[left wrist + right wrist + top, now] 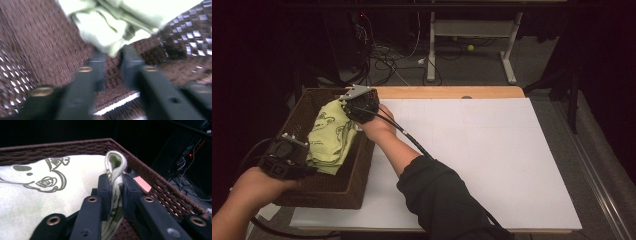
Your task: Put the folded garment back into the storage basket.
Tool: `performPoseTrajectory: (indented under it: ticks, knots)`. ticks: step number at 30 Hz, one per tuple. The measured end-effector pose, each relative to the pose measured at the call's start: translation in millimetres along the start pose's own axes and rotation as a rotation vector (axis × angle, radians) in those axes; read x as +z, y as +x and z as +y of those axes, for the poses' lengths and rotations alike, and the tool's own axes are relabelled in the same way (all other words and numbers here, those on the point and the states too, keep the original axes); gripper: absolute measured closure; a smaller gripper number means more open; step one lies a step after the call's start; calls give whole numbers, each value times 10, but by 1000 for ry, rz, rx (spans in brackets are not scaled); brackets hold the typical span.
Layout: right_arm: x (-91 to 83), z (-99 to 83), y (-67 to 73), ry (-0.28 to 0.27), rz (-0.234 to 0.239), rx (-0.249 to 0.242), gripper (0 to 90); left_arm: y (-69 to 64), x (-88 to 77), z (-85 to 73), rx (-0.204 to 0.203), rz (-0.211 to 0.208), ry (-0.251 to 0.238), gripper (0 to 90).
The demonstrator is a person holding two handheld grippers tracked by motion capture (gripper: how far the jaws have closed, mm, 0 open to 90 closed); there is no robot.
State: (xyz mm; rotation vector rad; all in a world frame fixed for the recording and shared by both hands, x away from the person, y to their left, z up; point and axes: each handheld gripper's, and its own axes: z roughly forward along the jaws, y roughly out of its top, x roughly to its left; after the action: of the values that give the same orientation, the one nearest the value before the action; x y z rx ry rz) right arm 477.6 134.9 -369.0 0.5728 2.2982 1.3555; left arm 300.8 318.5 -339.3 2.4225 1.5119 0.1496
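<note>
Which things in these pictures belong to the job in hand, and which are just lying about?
In the job:
pale green printed cloth
brown woven wicker basket
left hand-held gripper
right hand-held gripper

Lying about:
small yellow ball on the floor
black and white floor cables

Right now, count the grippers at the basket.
2. The left gripper is at the basket's near left rim, by the cloth's near end. The right gripper is at the far end, a cloth fold between its jaws.

A white table (pixel 492 165) stands before tangled cables (pixel 384 57).
</note>
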Motion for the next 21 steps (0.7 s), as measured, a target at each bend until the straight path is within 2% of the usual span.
performPoseTrajectory:
  ticks: [1, 2, 3, 6, 11, 12, 14, 17, 19, 20, 21]
  knots:
    - [28, -34, -41, 22, 13, 26, 458, 15, 67, 9, -21, 20, 25, 467]
    - [41, -65, -81, 43, 36, 56, 355, 15, 67, 9, -21, 20, 25, 392]
    - [35, -96, -114, 52, 60, 74, 288, 9, 72, 6, -13, 22, 21, 331]
    - [-42, -170, -125, 46, 66, 82, 166, -10, 57, 24, -5, 23, 20, 220]
    - [-198, -242, -84, 15, 89, 77, 100, -107, 86, 129, 4, 48, 32, 143]
    - [-280, -277, -58, 9, 94, 73, 52, -125, 100, 153, 2, 47, 35, 135]
    - [-319, -294, -47, 8, 91, 73, 17, -150, 144, 199, 7, 47, 43, 135]
    - [-447, -356, -37, -17, 87, 75, 1, -167, 230, 266, 17, 41, 54, 140]
    - [-531, -393, -40, -23, 90, 70, 1, -172, 305, 302, 37, 25, 75, 209]
    - [-607, -424, -46, -26, 91, 62, 1, -178, 347, 318, 52, 19, 87, 297]
    - [-645, -435, -51, -30, 89, 62, 1, -180, 390, 337, 63, 13, 101, 305]
